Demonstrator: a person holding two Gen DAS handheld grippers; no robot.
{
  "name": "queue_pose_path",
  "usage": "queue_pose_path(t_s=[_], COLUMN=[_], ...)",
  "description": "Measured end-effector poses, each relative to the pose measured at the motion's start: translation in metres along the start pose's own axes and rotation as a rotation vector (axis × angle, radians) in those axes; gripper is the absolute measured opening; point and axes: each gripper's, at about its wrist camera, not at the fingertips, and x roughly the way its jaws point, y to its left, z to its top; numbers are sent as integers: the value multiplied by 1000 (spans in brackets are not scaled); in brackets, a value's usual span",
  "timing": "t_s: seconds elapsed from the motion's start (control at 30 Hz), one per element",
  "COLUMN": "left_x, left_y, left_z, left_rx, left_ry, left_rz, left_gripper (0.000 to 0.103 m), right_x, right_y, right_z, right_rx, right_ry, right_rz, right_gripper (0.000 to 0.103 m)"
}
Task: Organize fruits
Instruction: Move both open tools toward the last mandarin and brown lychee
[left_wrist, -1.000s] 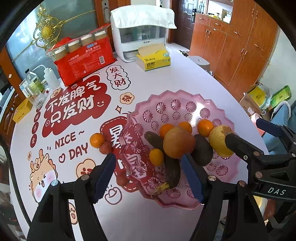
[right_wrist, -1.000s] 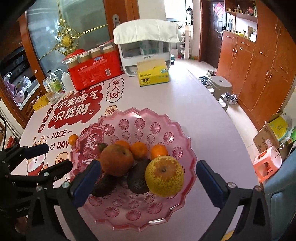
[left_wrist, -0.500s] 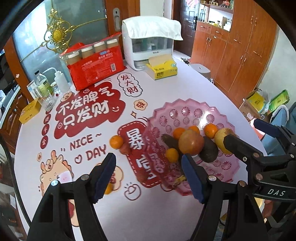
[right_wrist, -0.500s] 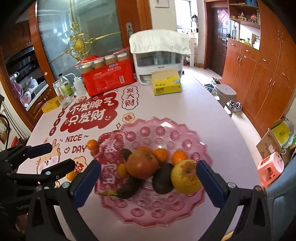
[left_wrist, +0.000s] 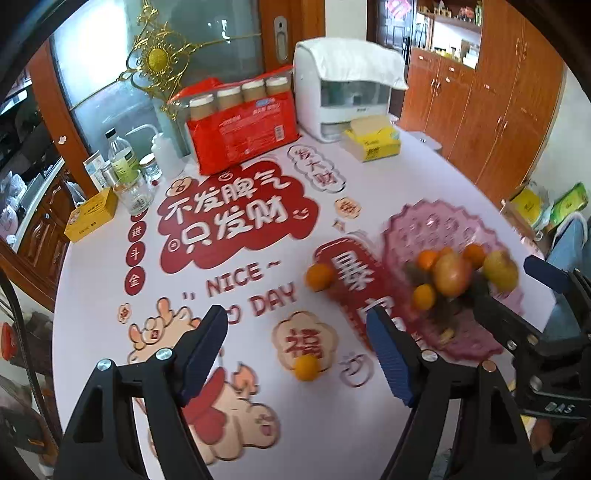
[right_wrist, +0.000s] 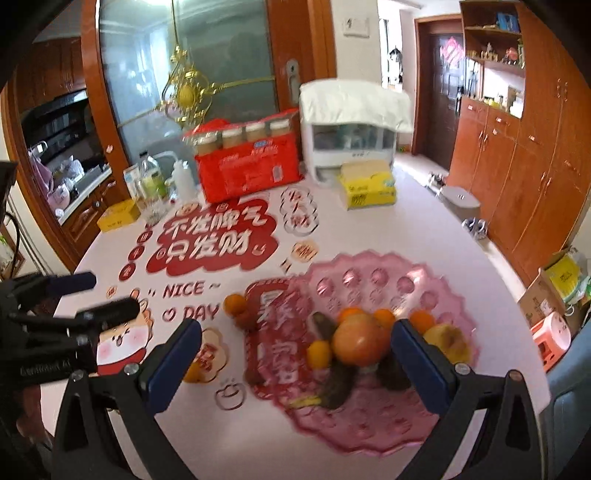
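L gripper (left_wrist: 295, 339) is spread wide w/ nothing between the pads, hovering above the desk (left_wrist: 424, 177). Just ahead of it, nearly centred in the gap, sits a loose orange (left_wrist: 306, 367) on the printed cloth. Further ahead and a bit to its right, a second loose orange (left_wrist: 319, 277) lies touching a small dark-red fruit (right_wrist: 246, 317), both just beside the rim of the pink tray (left_wrist: 424, 218). The tray, off to the gripper's right, already carries the pile: a big reddish fruit (left_wrist: 451, 274), a yellow one, small oranges, dark avocado-like ones.

R gripper (right_wrist: 295, 354) also spread, empty, facing the tray w/ the pile between its fingers.

Step in hand, I'd say: L picks the near orange. To do it well: drop straight down, keep the fruit centred, close at its widest part, gentle squeeze since it's round and will roll or squirt out. Place it in a bare part of the tray; the pile may topple if bumped. Pics are motion-blurred, so finer detail can't be told.
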Motion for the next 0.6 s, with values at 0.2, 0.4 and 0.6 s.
queue_pose_path(t_s=[0.2, 0.4, 0.6], left_x=[37, 71, 94], left_y=[29, 46, 45], left_z=[-21, -44, -60], left_rx=[53, 63, 92], left_ry=[79, 143, 162], left_rz=[-17, -73, -119], left_gripper=[76, 76, 76], right_x=[18, 40, 71], right_y=[32, 52, 59], right_z=[-22, -50, -83], right_rx=[31, 62, 103], right_ry=[25, 89, 182], right_rz=[-45, -46, -35], right_gripper=[103, 81, 66])
